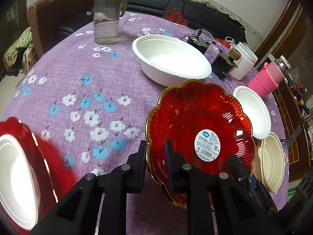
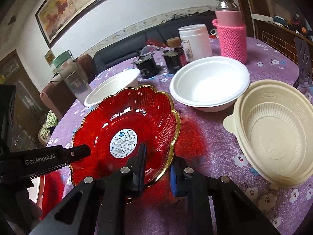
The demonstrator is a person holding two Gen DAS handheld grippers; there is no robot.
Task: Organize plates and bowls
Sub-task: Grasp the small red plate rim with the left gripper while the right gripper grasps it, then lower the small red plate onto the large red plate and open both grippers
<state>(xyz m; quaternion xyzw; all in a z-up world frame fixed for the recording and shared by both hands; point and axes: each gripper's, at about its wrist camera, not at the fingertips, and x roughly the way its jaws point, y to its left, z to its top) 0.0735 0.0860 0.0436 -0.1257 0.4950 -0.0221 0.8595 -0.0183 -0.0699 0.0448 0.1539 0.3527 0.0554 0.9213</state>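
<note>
A red glass plate point(image 1: 197, 121) with a gold scalloped rim and a round white label is held tilted above the purple floral tablecloth; it also shows in the right wrist view point(image 2: 129, 117). My left gripper point(image 1: 156, 160) is shut on its left rim, one finger outside, one blue-padded finger inside. My right gripper point(image 2: 156, 166) is shut on its near right rim. Two white foam bowls point(image 1: 170, 58) point(image 1: 252, 111) and a beige plastic bowl point(image 2: 273, 131) sit on the table. A second red plate holding a white bowl point(image 1: 17, 176) lies at the lower left.
A tall water jug point(image 1: 106, 13) stands at the far left of the table. Two dark jars point(image 2: 146, 66), a white tub point(image 2: 195, 41) and a pink-sleeved bottle point(image 2: 231, 31) stand at the back. A chair point(image 1: 47, 17) and a dark sofa point(image 1: 176, 5) lie beyond the table edge.
</note>
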